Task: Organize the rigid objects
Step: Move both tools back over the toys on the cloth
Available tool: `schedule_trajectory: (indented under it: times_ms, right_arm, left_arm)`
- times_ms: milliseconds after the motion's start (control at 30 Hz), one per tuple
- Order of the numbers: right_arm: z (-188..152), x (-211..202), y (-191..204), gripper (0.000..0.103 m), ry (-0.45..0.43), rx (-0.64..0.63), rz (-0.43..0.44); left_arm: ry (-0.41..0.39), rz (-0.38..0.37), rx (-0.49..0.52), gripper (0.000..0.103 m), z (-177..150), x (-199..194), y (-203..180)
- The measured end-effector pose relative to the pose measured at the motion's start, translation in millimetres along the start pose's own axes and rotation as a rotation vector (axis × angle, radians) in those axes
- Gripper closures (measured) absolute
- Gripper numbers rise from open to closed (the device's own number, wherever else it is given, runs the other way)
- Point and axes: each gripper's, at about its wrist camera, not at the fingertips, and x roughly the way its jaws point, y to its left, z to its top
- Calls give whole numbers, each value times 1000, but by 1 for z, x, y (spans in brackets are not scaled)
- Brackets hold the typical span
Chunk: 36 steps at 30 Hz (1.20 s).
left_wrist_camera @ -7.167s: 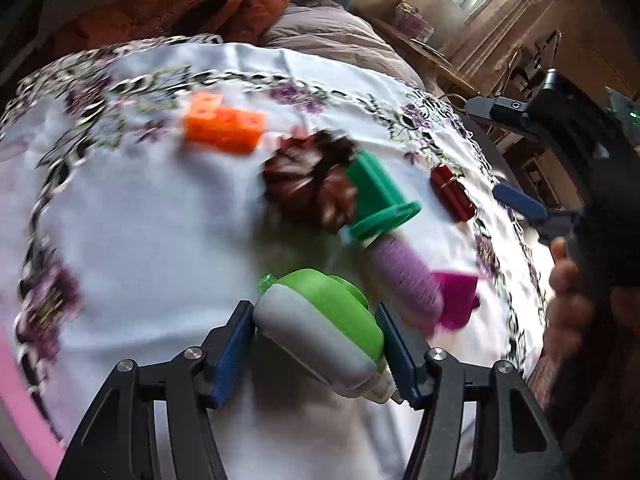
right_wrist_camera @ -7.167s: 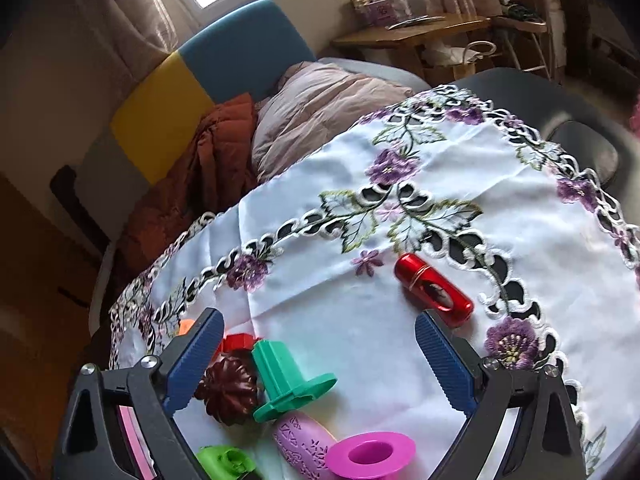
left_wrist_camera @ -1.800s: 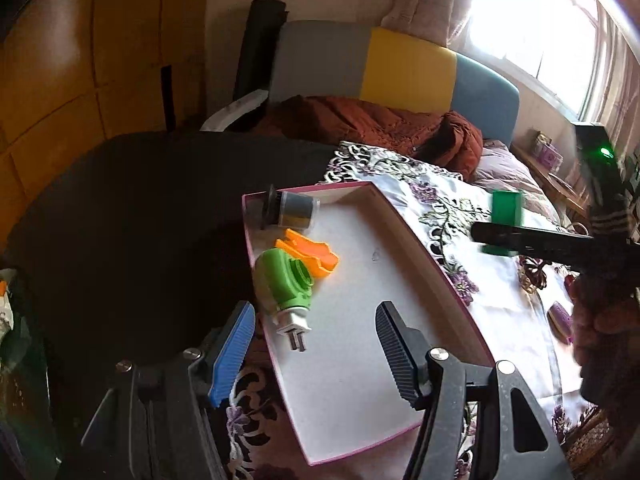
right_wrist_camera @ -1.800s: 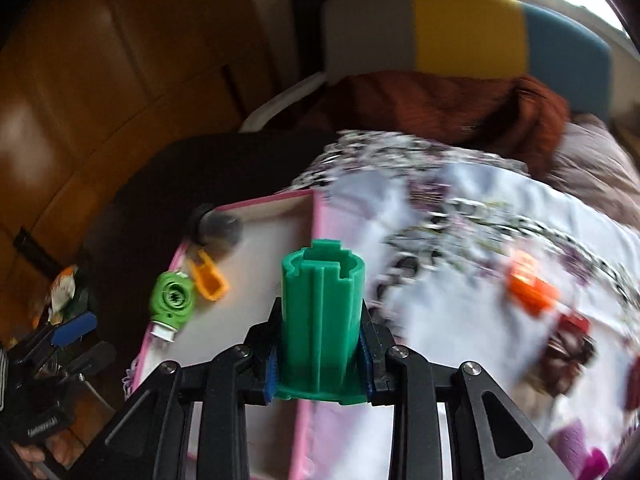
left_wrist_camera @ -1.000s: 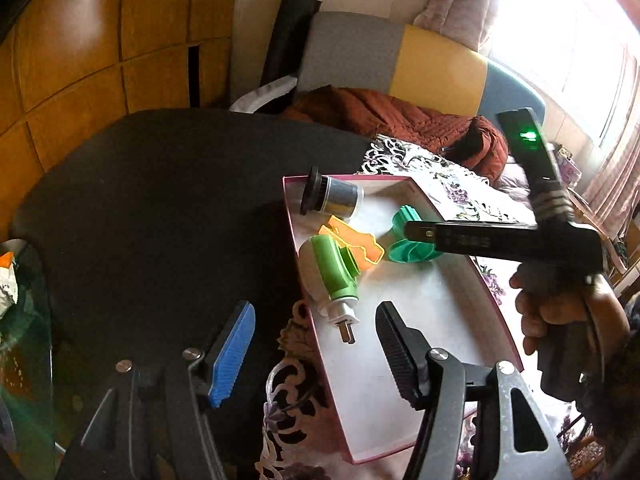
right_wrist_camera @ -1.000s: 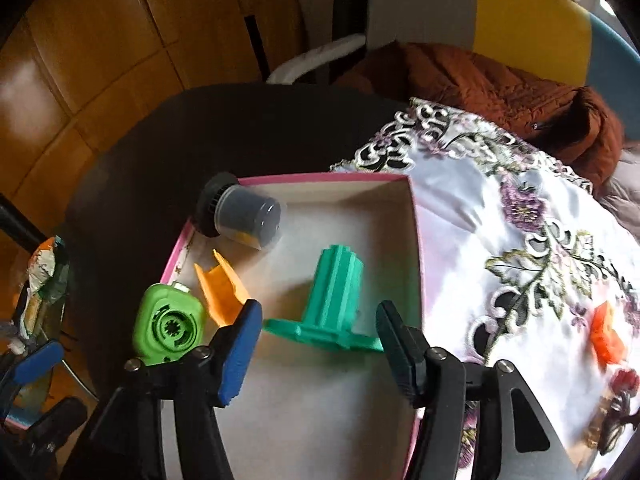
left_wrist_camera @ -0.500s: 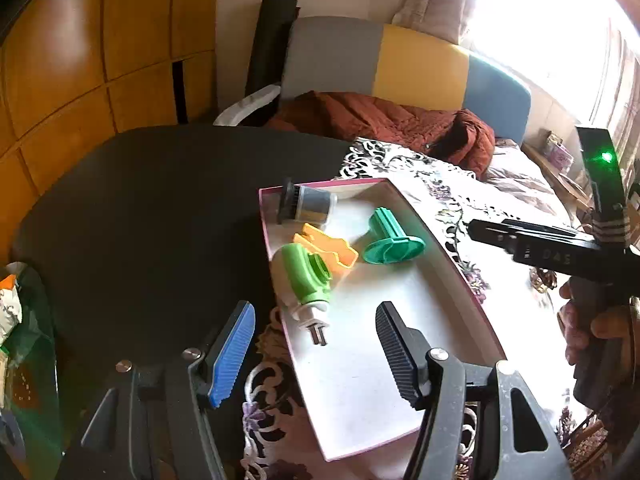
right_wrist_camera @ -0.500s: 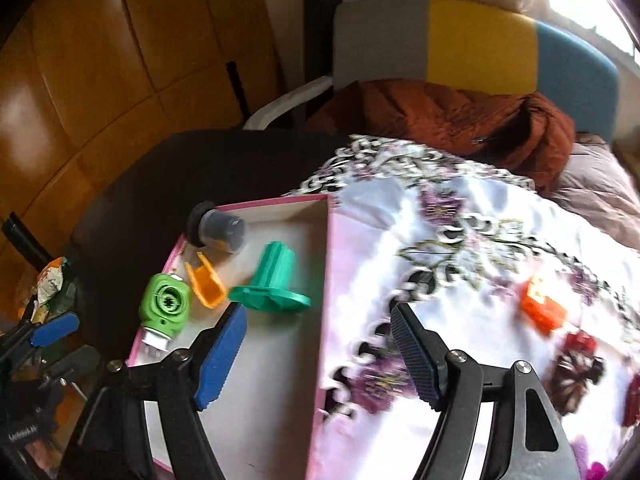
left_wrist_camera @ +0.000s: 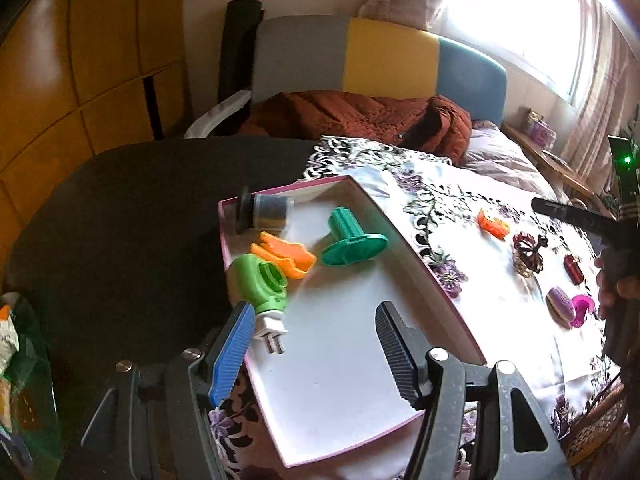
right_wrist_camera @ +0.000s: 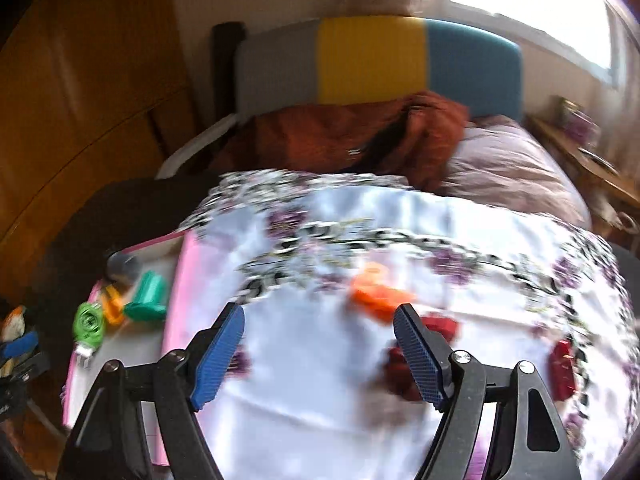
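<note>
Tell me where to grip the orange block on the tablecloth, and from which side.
Grip the orange block across its narrow width, coming from above: it lies flat on the tablecloth, clear of the dark flower-shaped piece beside it. Its exact shape is too small to tell.

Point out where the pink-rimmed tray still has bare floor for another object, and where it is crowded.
The tray is bare across its near half, from the plug and green spool down to the near rim. The far corner is crowded: the grey cap, orange clip, plug and spool sit close together there.
</note>
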Motion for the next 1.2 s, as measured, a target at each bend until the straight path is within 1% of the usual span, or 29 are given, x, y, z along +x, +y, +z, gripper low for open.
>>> schedule_trajectory:
  times_ms: [167,267,367,400,433,500,600,733,833,933,1100,1200]
  right_arm:
    - [0,-10,-56,24,-36,91,-98]
    - [-8,-10,-89,24,-49,162,-159]
    - [-22,-5,-120,24,-37,277,-182]
    - [-24,-3,-127,24,-21,314,-182]
    - [-25,-4,-136,24,-25,358,-169]
    - [-25,-7,-143,24,-45,396,-161]
    - [-27,-9,-151,23,-46,437,-162]
    - [-29,-12,-157,19,-56,472,-171]
    - [-31,-15,-162,18,-62,510,-170]
    - [-32,-16,-166,18,-65,526,-177]
    - [-32,-16,-167,17,-64,538,-160]
    - [-31,-16,-166,17,-63,535,-149]
  left_arm:
    - [4,-18,48,39,6,4,-20]
    - [10,-37,76,39,11,8,-34]
    - [16,-48,111,39,16,13,-48]
    - [16,-50,126,39,18,14,-54]
    - [16,-56,141,39,20,16,-60]
    - [23,-71,162,39,25,21,-72]
    - [44,-110,170,39,33,31,-89]
    - [74,-158,187,39,43,47,-115]
    - [93,-167,209,39,51,63,-135]
    - [130,-184,217,39,58,83,-152]
    - [180,-224,222,39,74,114,-183]
    - [198,-248,237,39,83,134,-205]
